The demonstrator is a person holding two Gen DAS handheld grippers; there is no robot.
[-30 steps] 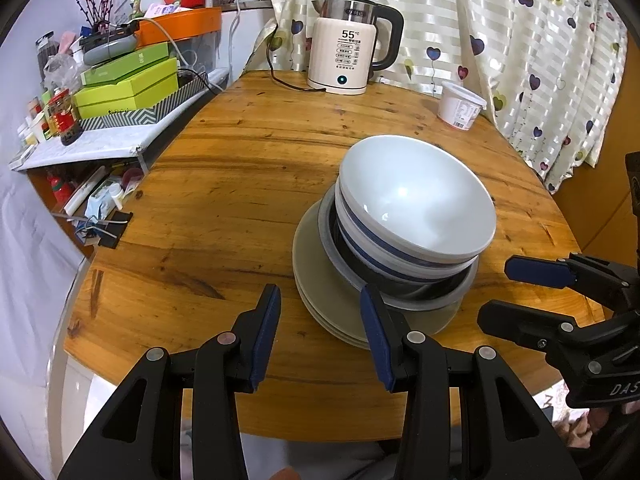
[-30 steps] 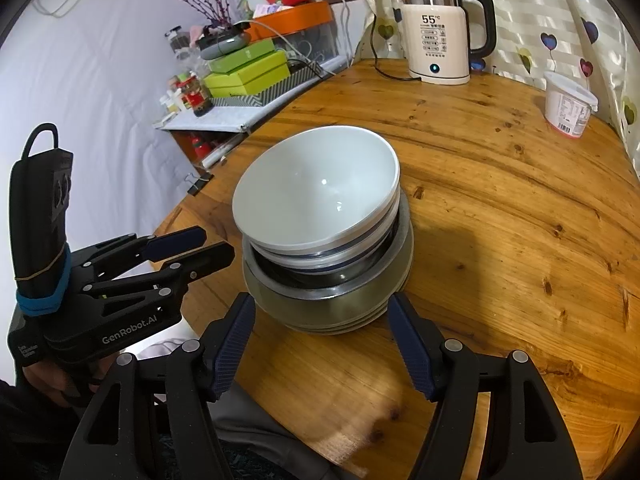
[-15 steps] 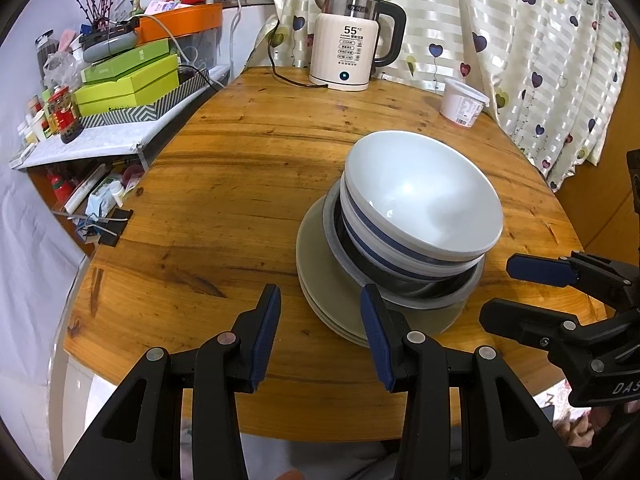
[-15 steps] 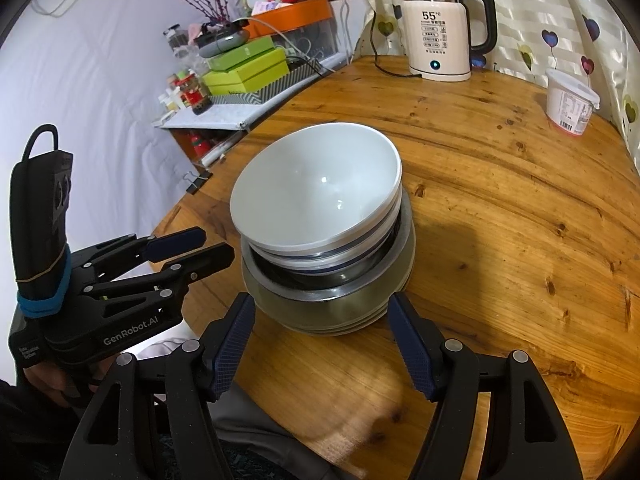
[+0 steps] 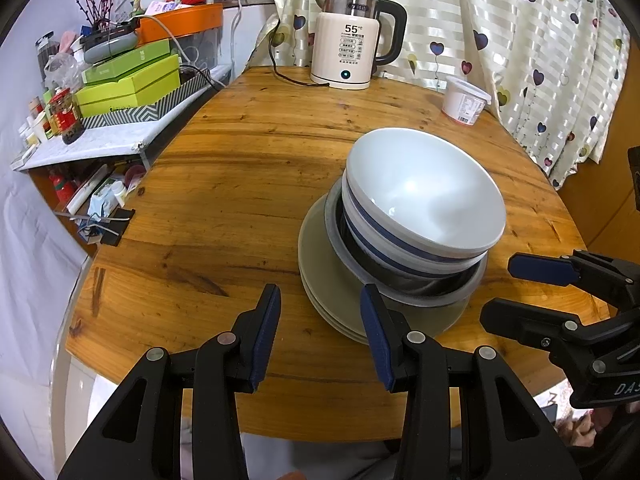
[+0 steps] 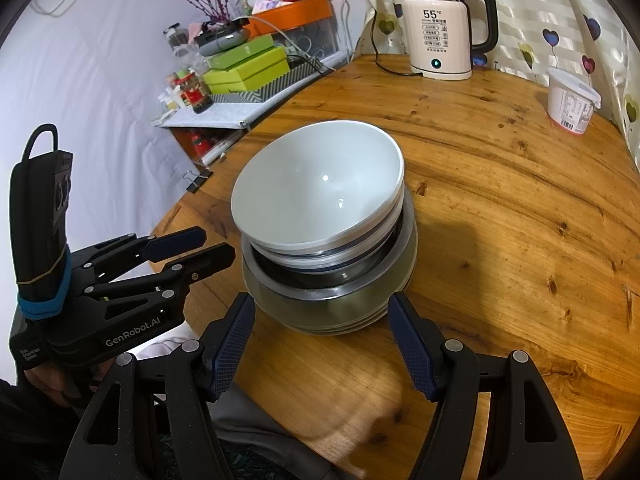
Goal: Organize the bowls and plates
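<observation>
I see the bowls (image 5: 424, 200) nested on the plates (image 5: 320, 264) in one stack. My left gripper (image 5: 320, 320) and right gripper (image 6: 322, 336) both hang empty, fingers apart. This fits either a finished stack or one awaiting sorting.

Both tools are matte black plastic clamps with silver rivets at the joints. The left gripper (image 5: 320, 328) has dark blue ribbed pads on the inner faces of its fingers (image 5: 266, 330); behind the claw its body reads "GenRobot.AI" in white, and a black box with a cable loop is strapped on with a blue band. The right gripper (image 6: 322, 344) has the same blue pads (image 6: 412, 346). Grey trousers show beneath.
</observation>
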